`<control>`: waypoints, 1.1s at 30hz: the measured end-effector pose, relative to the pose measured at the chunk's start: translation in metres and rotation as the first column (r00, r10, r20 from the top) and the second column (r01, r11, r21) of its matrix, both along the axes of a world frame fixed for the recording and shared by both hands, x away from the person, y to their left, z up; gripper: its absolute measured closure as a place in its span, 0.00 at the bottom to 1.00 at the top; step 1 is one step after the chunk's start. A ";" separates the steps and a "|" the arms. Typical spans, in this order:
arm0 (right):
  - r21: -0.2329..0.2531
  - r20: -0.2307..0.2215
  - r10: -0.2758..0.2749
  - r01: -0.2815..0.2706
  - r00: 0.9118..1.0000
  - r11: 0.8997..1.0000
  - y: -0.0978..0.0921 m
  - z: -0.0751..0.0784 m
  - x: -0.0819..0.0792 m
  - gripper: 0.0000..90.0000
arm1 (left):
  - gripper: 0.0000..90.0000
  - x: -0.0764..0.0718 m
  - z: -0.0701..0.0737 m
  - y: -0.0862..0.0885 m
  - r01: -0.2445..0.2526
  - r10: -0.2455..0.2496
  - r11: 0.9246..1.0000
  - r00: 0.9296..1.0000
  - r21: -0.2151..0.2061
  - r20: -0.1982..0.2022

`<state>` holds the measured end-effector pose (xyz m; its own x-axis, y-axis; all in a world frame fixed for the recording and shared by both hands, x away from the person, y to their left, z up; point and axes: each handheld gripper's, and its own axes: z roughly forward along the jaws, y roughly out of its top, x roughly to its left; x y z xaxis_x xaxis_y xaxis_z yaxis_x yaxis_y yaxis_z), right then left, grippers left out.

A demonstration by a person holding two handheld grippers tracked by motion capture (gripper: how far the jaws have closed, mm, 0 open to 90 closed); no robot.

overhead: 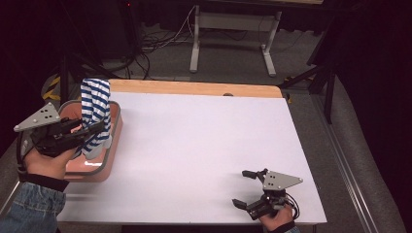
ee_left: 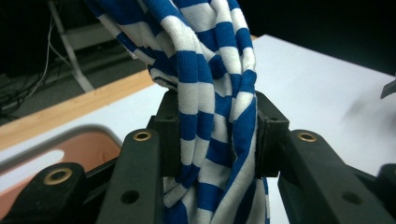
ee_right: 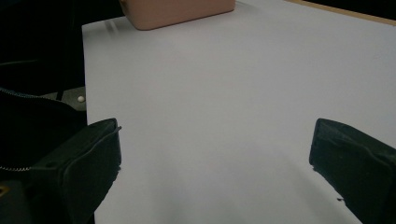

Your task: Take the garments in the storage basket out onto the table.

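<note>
Striped cloth (ee_left: 210, 116) pinched betw. left tongs (ee_left: 212, 135), above pink bin (overhead: 104, 165).

Wide bare tabletop (overhead: 204, 145) between both tongs, free to cross, pink bin (overhead: 109, 160) blocking the near left corner, striped cloth (overhead: 95, 109) hanging over the bin, narrow strip free behind it.
</note>
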<state>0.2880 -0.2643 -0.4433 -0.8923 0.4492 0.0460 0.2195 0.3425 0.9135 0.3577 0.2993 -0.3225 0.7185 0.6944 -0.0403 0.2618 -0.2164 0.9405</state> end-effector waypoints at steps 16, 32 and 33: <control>0.002 0.005 -0.001 0.001 1.000 1.000 0.000 0.000 -0.001 0.03 | 0.68 -0.001 -0.016 -0.024 0.072 -0.065 0.995 0.992 -0.063 0.105; 0.004 0.008 0.003 -0.003 1.000 1.000 0.000 0.001 -0.001 0.03 | 0.68 -0.002 -0.027 -0.066 0.168 -0.150 0.978 0.978 -0.123 0.147; 0.004 0.007 0.003 -0.003 1.000 1.000 0.000 0.001 -0.001 0.03 | 0.68 -0.002 -0.028 -0.070 0.178 -0.158 0.976 0.975 -0.127 0.154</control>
<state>0.2872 -0.2647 -0.4427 -0.8940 0.4463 0.0412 0.2117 0.3394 0.9165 0.3561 0.2296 -0.3509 0.8295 0.5582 -0.0174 0.0949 -0.1102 0.9894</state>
